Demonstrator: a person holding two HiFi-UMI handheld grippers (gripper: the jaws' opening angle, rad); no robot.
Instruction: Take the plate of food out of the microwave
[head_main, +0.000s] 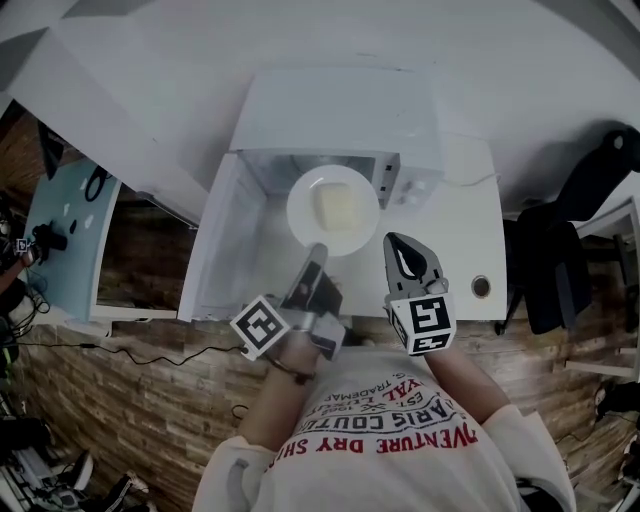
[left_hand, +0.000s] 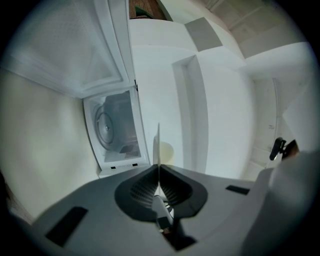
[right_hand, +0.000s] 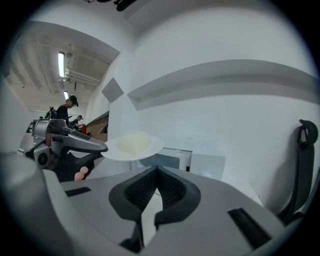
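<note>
White plate of food hangs just outside the microwave mouth, rim pinched in your left gripper, so hold it level, your right gripper empty, jaws together, before the microwave.

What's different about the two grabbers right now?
The left gripper is shut on the rim of the plate, which carries pale food; the right gripper is shut on nothing. The left gripper is turned on its side, so the plate looks edge-on in its view; the right gripper sits level, beside the plate. Both are grey and point toward the open microwave.
</note>
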